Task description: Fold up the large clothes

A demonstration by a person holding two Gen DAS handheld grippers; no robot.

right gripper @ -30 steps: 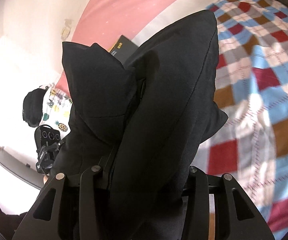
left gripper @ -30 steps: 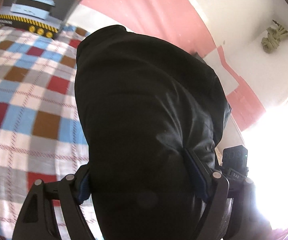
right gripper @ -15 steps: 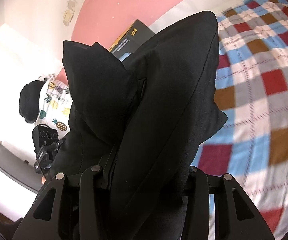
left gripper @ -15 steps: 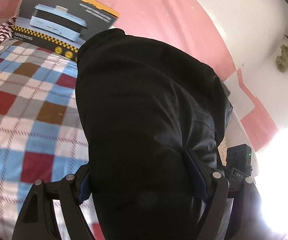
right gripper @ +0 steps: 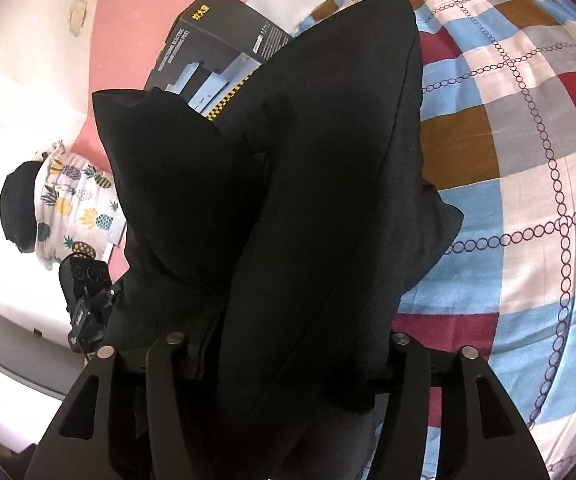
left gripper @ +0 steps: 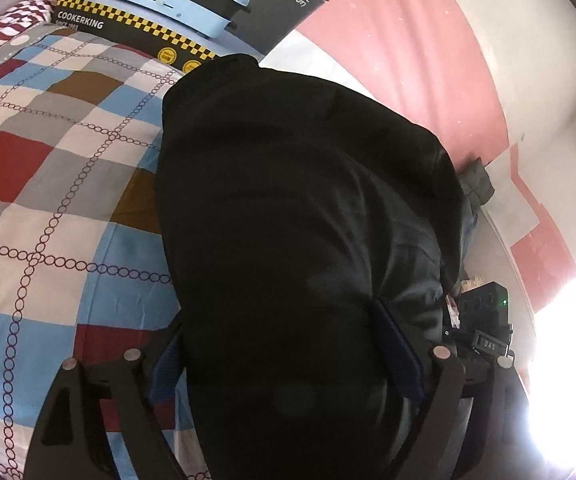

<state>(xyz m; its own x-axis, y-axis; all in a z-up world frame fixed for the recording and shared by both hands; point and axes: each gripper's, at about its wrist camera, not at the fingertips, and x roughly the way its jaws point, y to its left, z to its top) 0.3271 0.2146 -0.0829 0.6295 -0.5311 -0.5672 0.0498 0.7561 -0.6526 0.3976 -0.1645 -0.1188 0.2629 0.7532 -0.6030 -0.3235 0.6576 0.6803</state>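
Observation:
A large black garment [left gripper: 300,216] fills the middle of the left wrist view and hangs above a checkered bedspread [left gripper: 47,184]. My left gripper [left gripper: 288,356] is shut on the garment, blue pads pressed into the cloth. In the right wrist view the same garment [right gripper: 308,208] hangs in thick folds, and my right gripper [right gripper: 283,344] is shut on it. The fingertips of both grippers are buried in cloth. The other gripper's camera block shows at each view's edge [left gripper: 484,320] [right gripper: 85,292].
A black cooker box [left gripper: 191,8] stands at the far end of the bed against a pink wall; it also shows in the right wrist view [right gripper: 215,60]. A pineapple-print cloth [right gripper: 71,204] and a striped cloth [left gripper: 3,36] lie nearby. A bright window glares at right.
Both grippers, still holding the garment, have moved toward the cooker box, which looms larger now. The bedspread squares look bigger, so the garment is closer to the bed.

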